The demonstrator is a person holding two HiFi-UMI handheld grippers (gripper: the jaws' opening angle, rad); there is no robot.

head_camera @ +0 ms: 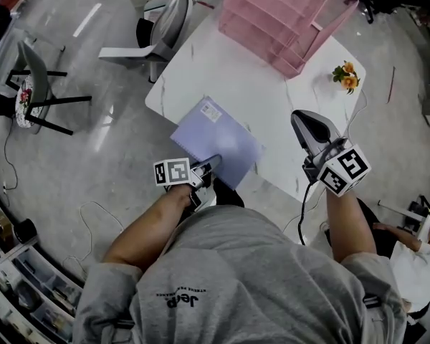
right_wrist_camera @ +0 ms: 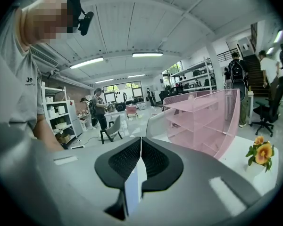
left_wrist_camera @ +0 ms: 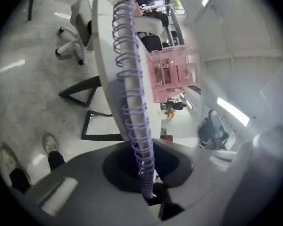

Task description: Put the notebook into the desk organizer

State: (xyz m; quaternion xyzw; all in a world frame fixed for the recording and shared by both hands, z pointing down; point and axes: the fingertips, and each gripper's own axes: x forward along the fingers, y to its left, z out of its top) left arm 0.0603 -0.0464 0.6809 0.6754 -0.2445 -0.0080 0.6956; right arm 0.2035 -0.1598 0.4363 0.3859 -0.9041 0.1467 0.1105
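A lavender spiral notebook (head_camera: 215, 138) lies on the white marble table (head_camera: 272, 95), with its near corner over the table's front-left edge. My left gripper (head_camera: 206, 169) is shut on that near corner. In the left gripper view the notebook's spiral binding (left_wrist_camera: 132, 93) runs up from between the jaws of the left gripper (left_wrist_camera: 145, 164). The pink desk organizer (head_camera: 287, 13) stands at the far end of the table, with its tiers showing in the right gripper view (right_wrist_camera: 203, 121). My right gripper (head_camera: 301, 117) hovers over the table's right side, shut and empty (right_wrist_camera: 141, 142).
A small pot of orange flowers (head_camera: 345, 76) sits on the table's right edge, also seen as the flowers (right_wrist_camera: 262, 154) close to the right gripper. A white office chair (head_camera: 161, 27) stands at the table's far left. A grey chair (head_camera: 36, 84) is on the floor to the left.
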